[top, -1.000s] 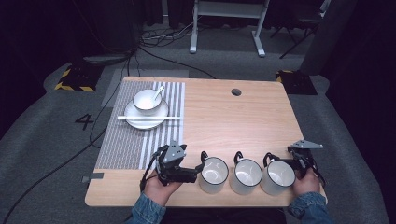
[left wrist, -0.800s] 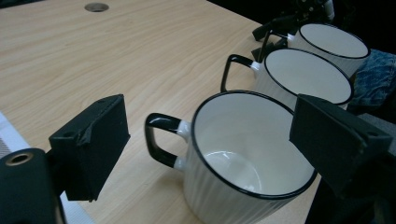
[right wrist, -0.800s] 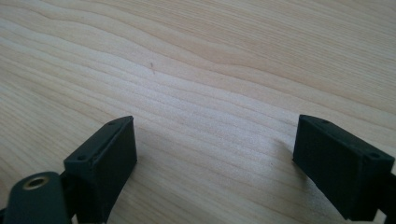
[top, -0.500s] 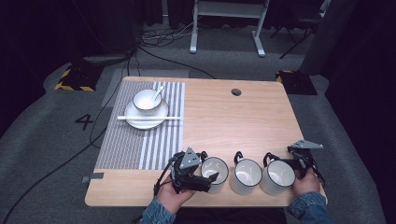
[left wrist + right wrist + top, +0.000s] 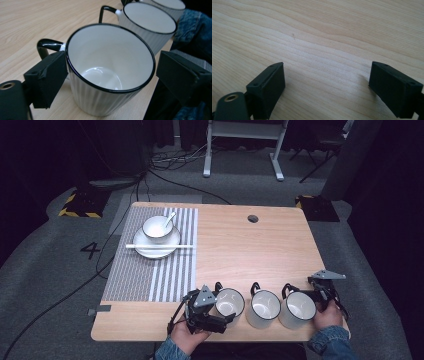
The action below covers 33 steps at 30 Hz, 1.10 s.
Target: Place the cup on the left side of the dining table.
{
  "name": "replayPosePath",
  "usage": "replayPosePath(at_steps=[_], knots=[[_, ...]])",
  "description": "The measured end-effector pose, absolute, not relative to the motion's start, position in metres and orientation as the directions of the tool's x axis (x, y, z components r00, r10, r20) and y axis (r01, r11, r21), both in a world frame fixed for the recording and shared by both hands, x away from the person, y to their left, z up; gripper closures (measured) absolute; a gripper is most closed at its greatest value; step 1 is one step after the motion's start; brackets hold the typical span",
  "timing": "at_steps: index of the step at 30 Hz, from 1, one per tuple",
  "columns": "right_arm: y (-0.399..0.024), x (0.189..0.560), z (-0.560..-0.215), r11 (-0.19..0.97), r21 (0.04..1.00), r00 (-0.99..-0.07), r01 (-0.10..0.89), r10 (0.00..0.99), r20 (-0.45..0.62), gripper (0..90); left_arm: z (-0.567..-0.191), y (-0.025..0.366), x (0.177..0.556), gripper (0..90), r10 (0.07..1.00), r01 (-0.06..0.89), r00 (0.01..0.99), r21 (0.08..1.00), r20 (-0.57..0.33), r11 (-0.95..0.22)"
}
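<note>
Striped placemat (image 5: 150, 270) at table's (image 5: 260, 250) left, bearing a plate (image 5: 156, 246) with bowl (image 5: 157, 227), spoon (image 5: 169, 220) and chopsticks (image 5: 159, 246). Left gripper (image 5: 223, 319) stood at the near edge, jaws apart around the first white mug (image 5: 110, 72) (left jaw touching its wall). Second mug (image 5: 263, 307) and third mug (image 5: 297, 308) followed in a row. Right gripper (image 5: 320, 296) rested just beside the third, jaws spread over bare wood.

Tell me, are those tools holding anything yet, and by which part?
Nothing is held. The left tool is open around the nearest mug, one jaw beside its handle, the other clear of the rim. The right tool is open over bare table.
</note>
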State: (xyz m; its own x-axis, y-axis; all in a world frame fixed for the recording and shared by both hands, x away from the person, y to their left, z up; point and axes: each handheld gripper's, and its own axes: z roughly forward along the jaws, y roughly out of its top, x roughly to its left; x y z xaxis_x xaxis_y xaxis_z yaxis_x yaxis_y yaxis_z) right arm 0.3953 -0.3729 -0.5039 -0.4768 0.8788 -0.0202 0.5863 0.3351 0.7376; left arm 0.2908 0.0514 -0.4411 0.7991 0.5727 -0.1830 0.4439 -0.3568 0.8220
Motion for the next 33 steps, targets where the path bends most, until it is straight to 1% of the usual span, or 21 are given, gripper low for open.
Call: replayPosePath(at_steps=[4, 5, 7, 10, 15, 16, 18, 22, 23, 26, 30, 33], knots=[[-0.373, 0.395, -0.504, 0.335, 0.738, -0.477, 0.586, 0.879, -0.020, 13.6, -0.449, 0.048, 0.292, 2.8, 0.555, 0.432, 0.814, 0.819, -0.174, -0.377], [-0.373, 0.395, -0.504, 0.335, 0.737, -0.477, 0.587, 0.879, -0.020, 13.6, -0.452, 0.048, 0.293, 3.2, 0.563, 0.428, 0.811, 0.820, -0.161, -0.381], [-0.373, 0.395, -0.504, 0.335, 0.738, -0.477, 0.586, 0.879, -0.020, 13.6, -0.457, 0.046, 0.294, 3.6, 0.560, 0.436, 0.810, 0.819, -0.176, -0.374], [-0.373, 0.395, -0.504, 0.335, 0.737, -0.477, 0.586, 0.879, -0.020, 13.6, -0.466, 0.043, 0.296, 2.1, 0.559, 0.400, 0.817, 0.835, -0.139, -0.377], [-0.373, 0.395, -0.504, 0.335, 0.737, -0.477, 0.586, 0.879, -0.021, 13.6, -0.476, 0.037, 0.297, 1.6, 0.566, 0.369, 0.818, 0.843, -0.096, -0.390], [-0.373, 0.395, -0.504, 0.335, 0.737, -0.477, 0.586, 0.879, -0.021, 13.6, -0.476, 0.037, 0.297, 1.4, 0.566, 0.369, 0.818, 0.843, -0.096, -0.390], [-0.373, 0.395, -0.504, 0.335, 0.738, -0.477, 0.586, 0.879, -0.020, 13.6, -0.483, 0.034, 0.300, 0.4, 0.558, 0.373, 0.820, 0.859, -0.128, -0.351], [-0.373, 0.395, -0.504, 0.335, 0.737, -0.477, 0.586, 0.879, -0.021, 13.6, -0.489, 0.031, 0.303, 0.0, 0.559, 0.355, 0.820, 0.876, -0.125, -0.326], [-0.373, 0.395, -0.504, 0.335, 0.737, -0.477, 0.586, 0.879, -0.021, 13.6, -0.490, 0.030, 0.303, 0.0, 0.554, 0.363, 0.820, 0.878, -0.143, -0.311], [-0.373, 0.395, -0.504, 0.335, 0.737, -0.477, 0.587, 0.879, -0.020, 13.6, -0.495, 0.030, 0.304, 0.0, 0.552, 0.333, 0.823, 0.901, -0.134, -0.277], [-0.373, 0.395, -0.504, 0.336, 0.738, -0.477, 0.586, 0.879, -0.021, 13.6, -0.498, 0.030, 0.303, 0.0, 0.541, 0.336, 0.827, 0.905, -0.151, -0.261], [-0.373, 0.395, -0.504, 0.335, 0.738, -0.477, 0.586, 0.879, -0.021, 13.6, -0.498, 0.029, 0.305, 0.0, 0.544, 0.325, 0.827, 0.910, -0.142, -0.256]])
